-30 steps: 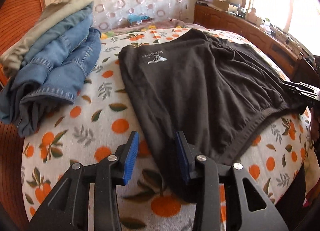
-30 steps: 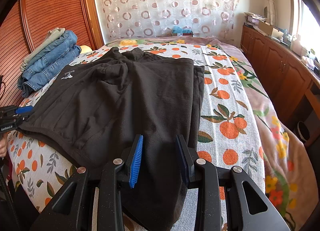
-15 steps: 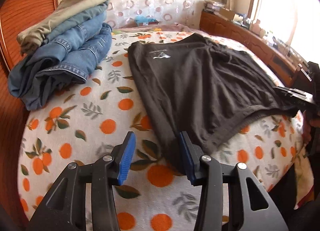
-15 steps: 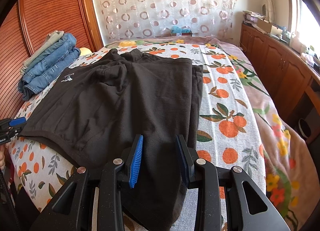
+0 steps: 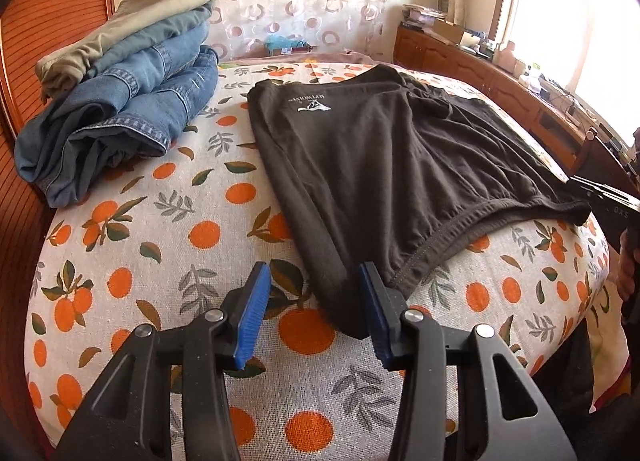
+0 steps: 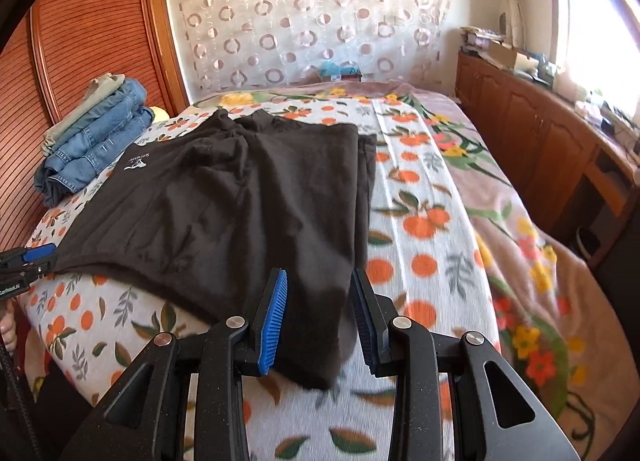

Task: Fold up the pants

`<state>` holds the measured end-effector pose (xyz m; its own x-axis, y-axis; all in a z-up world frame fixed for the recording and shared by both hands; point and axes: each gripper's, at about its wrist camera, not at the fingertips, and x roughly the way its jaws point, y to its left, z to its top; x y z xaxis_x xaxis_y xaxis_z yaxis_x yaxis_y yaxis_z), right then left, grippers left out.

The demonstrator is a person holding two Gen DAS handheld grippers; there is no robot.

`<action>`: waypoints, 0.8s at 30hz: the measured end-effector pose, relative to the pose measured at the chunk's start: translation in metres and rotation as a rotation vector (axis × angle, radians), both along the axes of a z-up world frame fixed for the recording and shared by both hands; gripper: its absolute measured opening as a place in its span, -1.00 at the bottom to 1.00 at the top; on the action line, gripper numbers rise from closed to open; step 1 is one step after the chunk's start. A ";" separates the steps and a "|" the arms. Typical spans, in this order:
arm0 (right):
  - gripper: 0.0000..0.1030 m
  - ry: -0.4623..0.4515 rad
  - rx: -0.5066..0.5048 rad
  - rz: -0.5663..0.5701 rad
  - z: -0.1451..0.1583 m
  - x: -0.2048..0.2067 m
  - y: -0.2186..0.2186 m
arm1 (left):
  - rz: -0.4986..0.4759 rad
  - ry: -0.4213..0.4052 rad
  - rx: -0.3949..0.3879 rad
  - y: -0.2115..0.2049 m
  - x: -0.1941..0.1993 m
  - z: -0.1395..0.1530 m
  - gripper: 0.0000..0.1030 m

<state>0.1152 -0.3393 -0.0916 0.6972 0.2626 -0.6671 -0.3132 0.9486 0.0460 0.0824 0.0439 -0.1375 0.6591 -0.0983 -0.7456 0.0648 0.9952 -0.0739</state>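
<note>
**A:** Where are the pants [image 5: 384, 165] for you right now?

**B:** They lie spread on the bedspread [image 5: 168, 229], dark brown, with a small white logo [image 5: 310, 103] near the far end. The waistband end comes toward you at the near edge of the bed. From your right wrist camera the same pants [image 6: 240, 205] run up the middle of the bed, and one corner hangs down over the near edge.

**A:** What is your left gripper [image 5: 314, 305] doing?

**B:** Its jaws stand about half open. The near left corner of the pants lies between the blue pads [image 5: 252, 317], resting against the right-hand one, but the left pad is clear of the cloth, so you are not pinching anything. From the right wrist camera your left gripper [image 6: 28, 261] shows at the left edge of the bed, beside the waistband.

**A:** And your right gripper [image 6: 318, 313]?

**B:** Its jaws are parted to a moderate gap. The hanging corner of the pants sits in that gap, against the left pad and short of the right one. I cannot tell whether you actually have hold of the cloth.

**A:** Anything else on the bed?

**B:** A stack of folded jeans [image 5: 120, 113] sits at the far left, beside the wooden headboard [image 6: 88, 37], well apart from the pants. A wooden cabinet [image 6: 540, 149] runs along the right side.
</note>
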 end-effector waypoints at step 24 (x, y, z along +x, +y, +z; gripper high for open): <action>-0.34 0.031 0.053 -0.043 -0.014 -0.038 -0.021 | -0.006 -0.047 0.022 -0.002 -0.003 -0.002 -0.05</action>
<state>0.0773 -0.3604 -0.1052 0.6881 0.2685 -0.6741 -0.2703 0.9570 0.1054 0.0790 0.0418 -0.1398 0.6927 -0.0866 -0.7160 0.0740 0.9961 -0.0489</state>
